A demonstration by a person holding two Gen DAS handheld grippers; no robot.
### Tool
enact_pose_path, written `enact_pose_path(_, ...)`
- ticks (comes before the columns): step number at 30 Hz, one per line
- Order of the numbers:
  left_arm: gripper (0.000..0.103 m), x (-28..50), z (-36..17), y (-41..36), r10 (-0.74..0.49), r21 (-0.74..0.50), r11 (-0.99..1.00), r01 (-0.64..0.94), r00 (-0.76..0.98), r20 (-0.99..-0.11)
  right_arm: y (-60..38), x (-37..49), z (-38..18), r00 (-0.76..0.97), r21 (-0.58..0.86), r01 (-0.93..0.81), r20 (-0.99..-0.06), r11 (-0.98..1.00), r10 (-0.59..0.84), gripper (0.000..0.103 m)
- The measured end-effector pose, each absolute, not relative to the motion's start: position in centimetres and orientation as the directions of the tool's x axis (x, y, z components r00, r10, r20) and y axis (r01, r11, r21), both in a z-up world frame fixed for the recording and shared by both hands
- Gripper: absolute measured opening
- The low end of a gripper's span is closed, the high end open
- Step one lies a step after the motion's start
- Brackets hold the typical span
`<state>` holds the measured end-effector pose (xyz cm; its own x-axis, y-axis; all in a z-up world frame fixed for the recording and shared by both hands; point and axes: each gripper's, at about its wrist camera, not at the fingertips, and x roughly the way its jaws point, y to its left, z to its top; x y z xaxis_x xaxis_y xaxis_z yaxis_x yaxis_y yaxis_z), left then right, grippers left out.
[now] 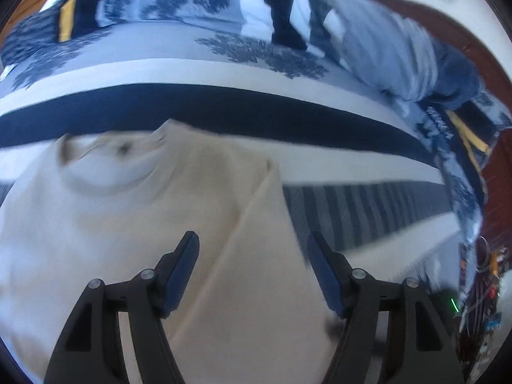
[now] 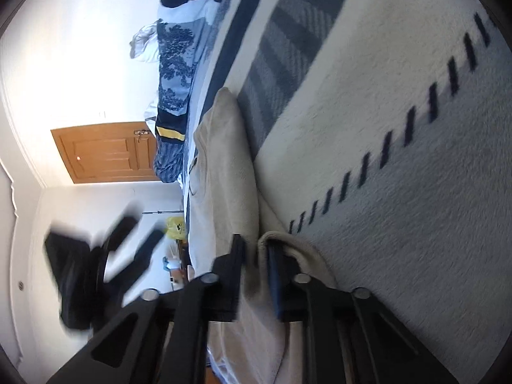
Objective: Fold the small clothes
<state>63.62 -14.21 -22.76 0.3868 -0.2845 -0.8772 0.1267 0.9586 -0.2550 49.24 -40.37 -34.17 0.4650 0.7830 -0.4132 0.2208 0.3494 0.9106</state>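
Observation:
A cream garment lies spread on the striped bedspread, its neckline toward the far left and a folded flap running diagonally under my left gripper. That gripper hovers over the flap, open, with nothing pinched between its fingers. In the right wrist view the same garment stretches away along the bedspread. My right gripper is shut on the garment's near edge, whose hem curls over one finger. The left gripper shows as a dark blur to the left, open.
Blue patterned pillows and a folded duvet lie at the head of the bed against a wooden headboard. A wooden door and a yellow bag stand beyond the bed. Clutter sits beside the bed's edge.

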Motion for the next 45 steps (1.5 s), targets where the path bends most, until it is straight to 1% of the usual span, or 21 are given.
enact_pose_path(1,0.069,65.2,-23.4,-14.9,-0.267,-0.237,0.963,0.125,0.375,-0.888,-41.1,49.2,-34.1,0.488,0.906,0.231,-0.423,0.354,0.764,0.005)
enact_pose_path(4,0.067,68.9,-25.4,-17.0,-0.281,-0.245,0.958,0.147,0.334,-0.900,-42.9,48.8,-33.6,0.541,0.895,0.255,-0.445,0.365,0.714,0.005)
enact_pose_path(5,0.063,69.8,-26.3,-18.0,-0.263,-0.222,0.962,0.161,0.309,-0.914,-43.1,48.8,-33.7,0.545,0.890,0.261,-0.456,0.374,0.704,0.005)
enact_pose_path(6,0.062,70.3,-26.9,-18.4,-0.242,-0.201,0.966,0.163,0.293,-0.925,-43.1,48.8,-34.1,0.537,0.892,0.269,-0.452,0.363,0.713,0.005)
enact_pose_path(8,0.059,70.8,-27.7,-19.0,-0.221,-0.181,0.971,0.158,0.285,-0.933,-43.2,48.6,-34.8,0.538,0.924,0.275,-0.378,0.267,0.754,0.007)
enact_pose_path(10,0.053,70.8,-27.6,-19.2,-0.207,-0.164,0.973,0.161,0.299,-0.932,-43.4,48.5,-34.6,0.537,0.924,0.280,-0.375,0.260,0.756,0.008)
enact_pose_path(11,0.044,70.8,-27.6,-19.2,-0.207,-0.164,0.973,0.160,0.303,-0.930,-43.5,48.5,-34.5,0.533,0.923,0.281,-0.377,0.261,0.757,0.008)
enact_pose_path(13,0.020,70.7,-27.2,-18.6,-0.213,-0.173,0.973,0.153,0.307,-0.928,-43.3,48.7,-34.9,0.527,0.924,0.290,-0.371,0.249,0.765,0.009)
enact_pose_path(14,0.002,70.8,-27.0,-18.1,-0.249,-0.215,0.966,0.144,0.300,-0.921,-43.2,48.7,-35.3,0.519,0.919,0.302,-0.381,0.253,0.766,0.008)
enact_pose_path(20,0.002,71.4,-23.6,-14.7,-0.441,-0.458,0.888,0.053,0.383,-0.811,-43.5,47.5,-33.3,0.585,0.891,0.282,-0.453,0.355,0.673,0.005)
enact_pose_path(25,0.002,73.6,-24.8,-15.7,-0.475,-0.522,0.852,-0.023,0.384,-0.792,-44.5,46.8,-33.1,0.625,0.878,0.301,-0.476,0.372,0.618,0.004)
enact_pose_path(28,0.003,74.1,-26.9,-17.1,-0.347,-0.385,0.922,-0.039,0.357,-0.867,-44.6,47.2,-33.7,0.612,0.867,0.324,-0.497,0.378,0.616,0.004)
enact_pose_path(31,0.006,73.5,-27.7,-16.0,-0.375,-0.422,0.903,-0.081,0.331,-0.866,-44.8,47.2,-34.4,0.596,0.867,0.339,-0.498,0.365,0.630,0.004)
enact_pose_path(32,0.010,72.9,-27.0,-15.4,-0.382,-0.436,0.896,-0.086,0.350,-0.855,-44.7,47.5,-34.2,0.581,0.862,0.338,-0.507,0.377,0.637,0.004)
enact_pose_path(34,0.025,70.7,-24.4,-14.1,-0.399,-0.449,0.892,-0.045,0.387,-0.831,-44.8,47.4,-33.8,0.578,0.865,0.336,-0.502,0.374,0.643,0.007)
enact_pose_path(35,0.037,69.2,-22.8,-13.3,-0.393,-0.437,0.899,-0.016,0.410,-0.823,-44.8,47.5,-33.5,0.577,0.866,0.330,-0.501,0.377,0.646,0.011)
enact_pose_path(37,0.051,64.6,-19.4,-10.8,-0.372,-0.405,0.914,0.033,0.471,-0.800,-44.7,47.2,-32.5,0.573,0.861,0.309,-0.508,0.405,0.643,0.041)
enact_pose_path(38,0.057,61.1,-17.5,-8.9,-0.359,-0.387,0.921,0.053,0.503,-0.786,-44.6,46.9,-32.0,0.580,0.857,0.297,-0.512,0.421,0.633,0.050)
enact_pose_path(39,0.061,58.9,-16.5,-7.6,-0.348,-0.374,0.926,0.057,0.519,-0.781,-44.6,46.5,-31.1,0.595,0.847,0.284,-0.523,0.449,0.610,0.065)
enact_pose_path(40,0.062,56.0,-15.4,-5.8,-0.328,-0.357,0.933,0.053,0.538,-0.777,-44.8,46.0,-29.9,0.612,0.827,0.270,-0.543,0.493,0.575,0.069)
enact_pose_path(45,0.070,40.4,-13.3,3.9,-0.157,-0.262,0.961,-0.091,0.601,-0.783,-43.6,43.0,-25.7,0.653,0.824,0.174,-0.507,0.540,0.563,0.069)
